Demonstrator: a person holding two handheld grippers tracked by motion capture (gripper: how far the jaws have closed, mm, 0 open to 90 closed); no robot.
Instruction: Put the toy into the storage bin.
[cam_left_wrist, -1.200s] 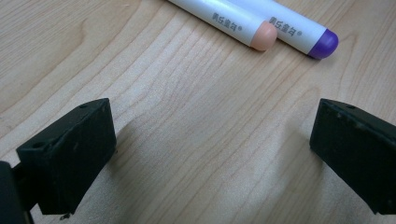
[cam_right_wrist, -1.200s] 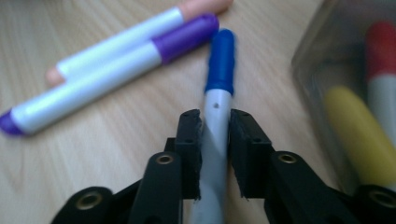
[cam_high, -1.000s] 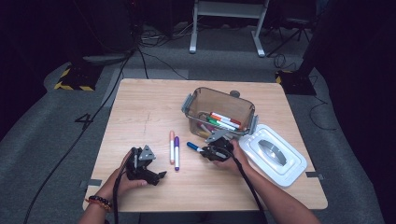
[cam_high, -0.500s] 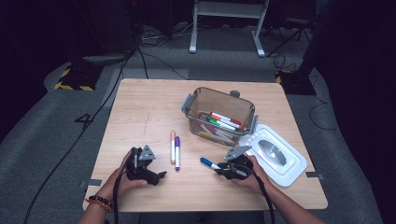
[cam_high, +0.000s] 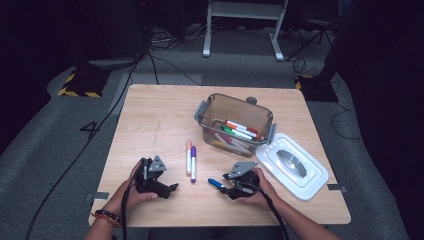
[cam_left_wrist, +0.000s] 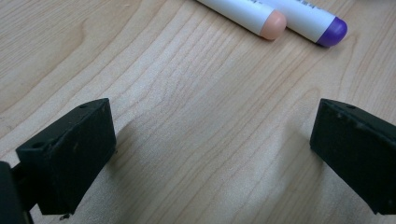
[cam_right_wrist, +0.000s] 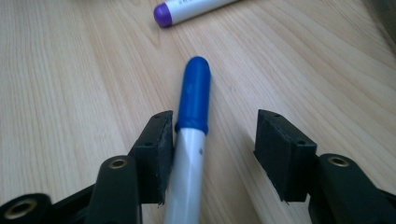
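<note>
A blue-capped marker (cam_right_wrist: 194, 98) lies on the wooden table (cam_high: 150, 120) between my right gripper's (cam_right_wrist: 217, 140) jaws. It rests against the left jaw, with a clear gap to the right jaw. Those jaws have just been opening and now stand open. In the high view the blue-capped marker (cam_high: 216, 183) points left from my right gripper (cam_high: 226, 188), near the table's front. My left gripper (cam_high: 170, 189) rests at the front left, open, with bare wood between its jaws (cam_left_wrist: 210, 154). An orange marker (cam_high: 188, 156) and a purple marker (cam_high: 193, 163) lie side by side between the two hands.
A clear brown container (cam_high: 235, 122) holding several markers stands behind my right hand. Its white lid (cam_high: 295, 165) lies flat to the right, close to the right hand. The orange cap (cam_left_wrist: 273, 24) and purple cap (cam_left_wrist: 334, 30) lie ahead of my left gripper.
My right gripper has moved from beside the container toward the table's front with the blue-capped marker. Its jaws have parted and let go of the marker. The left hand has stayed still.
</note>
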